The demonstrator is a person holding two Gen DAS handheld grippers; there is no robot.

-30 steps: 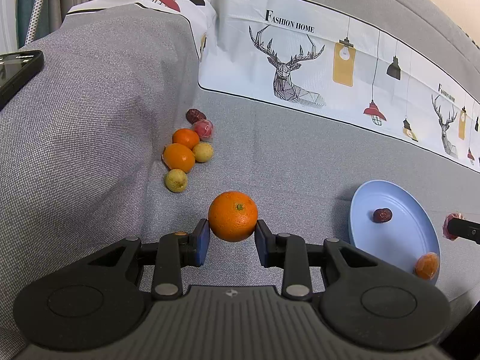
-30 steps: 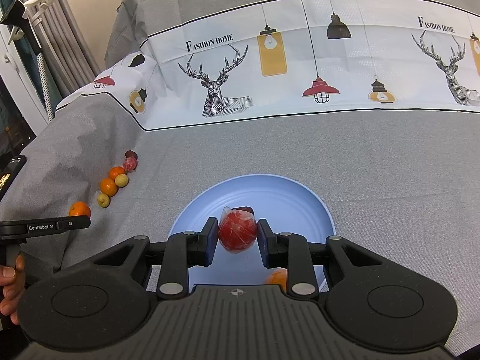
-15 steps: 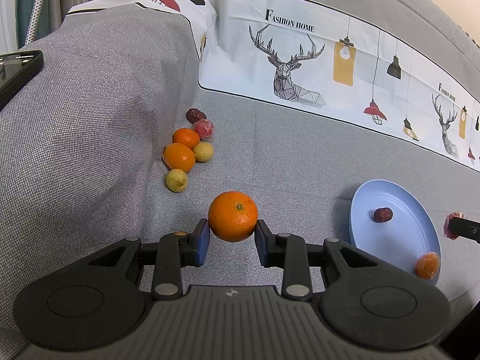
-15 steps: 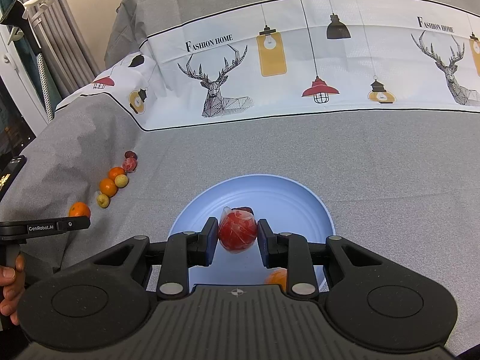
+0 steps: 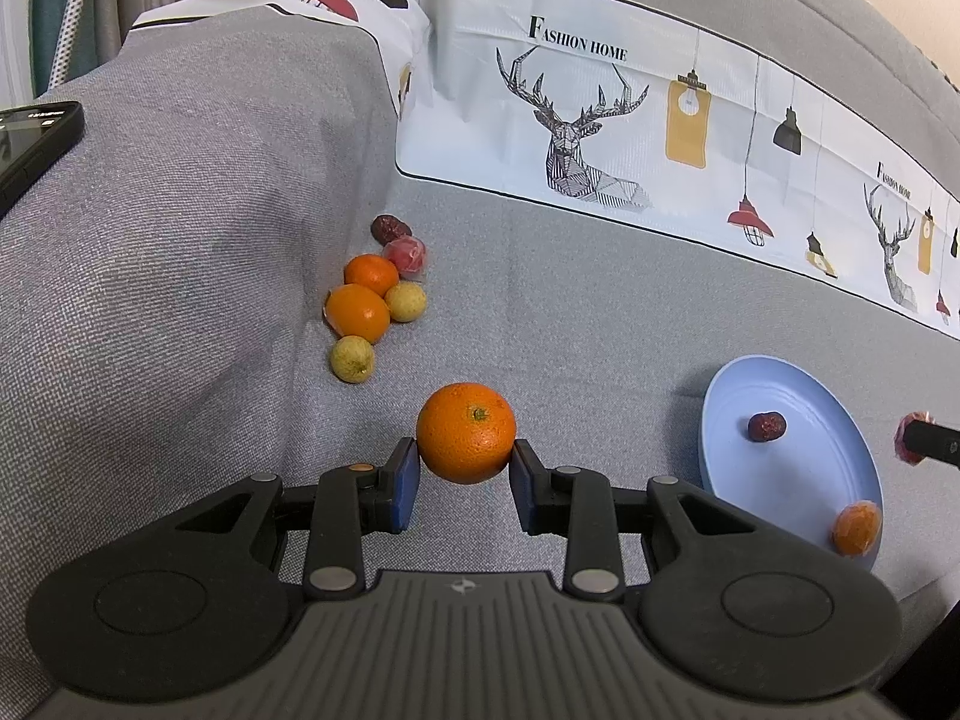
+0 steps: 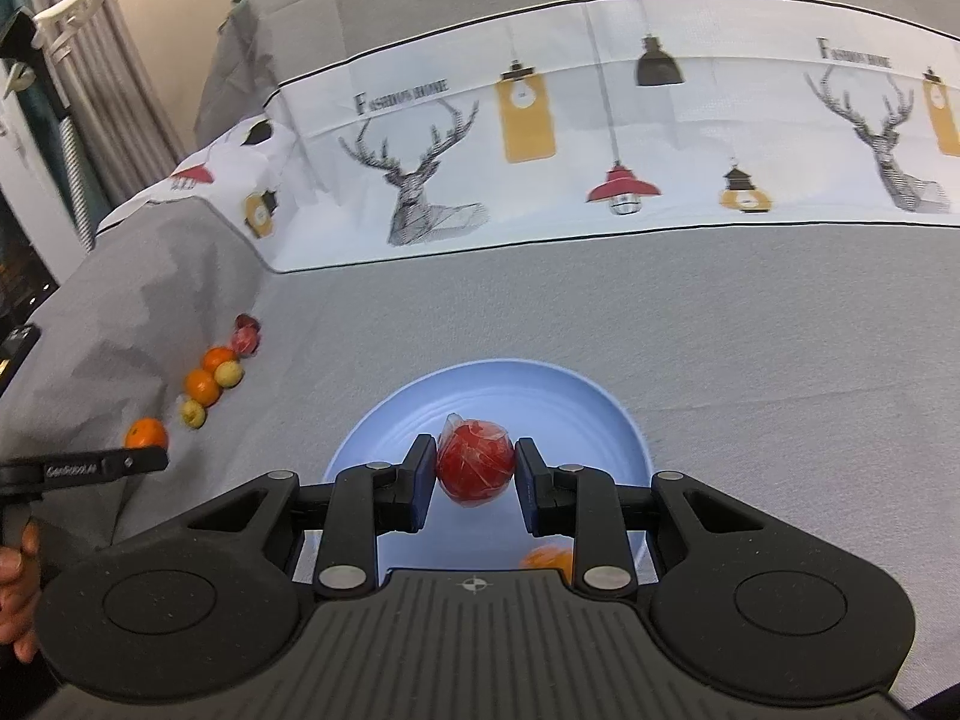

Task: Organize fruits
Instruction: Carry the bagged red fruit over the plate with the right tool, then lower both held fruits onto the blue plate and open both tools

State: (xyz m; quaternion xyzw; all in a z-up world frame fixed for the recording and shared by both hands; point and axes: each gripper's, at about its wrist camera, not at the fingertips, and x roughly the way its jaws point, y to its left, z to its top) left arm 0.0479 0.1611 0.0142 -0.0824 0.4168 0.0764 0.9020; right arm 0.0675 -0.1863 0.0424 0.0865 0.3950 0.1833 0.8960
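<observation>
An orange [image 5: 466, 441] is being held between the two fingers of the left gripper [image 5: 463, 479], the blue pads being pressed against its sides, with its stem end facing up. It is being kept above the grey cover of a sofa [image 5: 600, 324]. Beyond the fingers and to their left, a small cluster of fruit is lying on the cover: a yellow fruit [image 5: 352, 359] nearest, then a larger orange fruit [image 5: 357, 312], a second yellow fruit [image 5: 406, 301], a smaller orange fruit [image 5: 371, 273], a red wrapped fruit [image 5: 405, 255] and a dark red date [image 5: 389, 228] farthest. These are lying close together, several touching. Well to the right of the fingers, a blue plate [image 5: 834, 420] is resting on the cover, with a dark date [image 5: 765, 426] and a mandarin [image 5: 856, 528] lying in it, apart from each other.

A red fruit in clear wrap [image 6: 475, 459] is being gripped between the fingers of the right gripper [image 6: 474, 480], which are set narrow around it. It is being held over the blue plate [image 6: 600, 402], whose rim is showing on either side of the fingers. Part of the mandarin [image 6: 549, 558] is showing just below the right finger. Far to the left of these fingers, a person's hand [image 6: 18, 588] is seen at the frame edge.
</observation>
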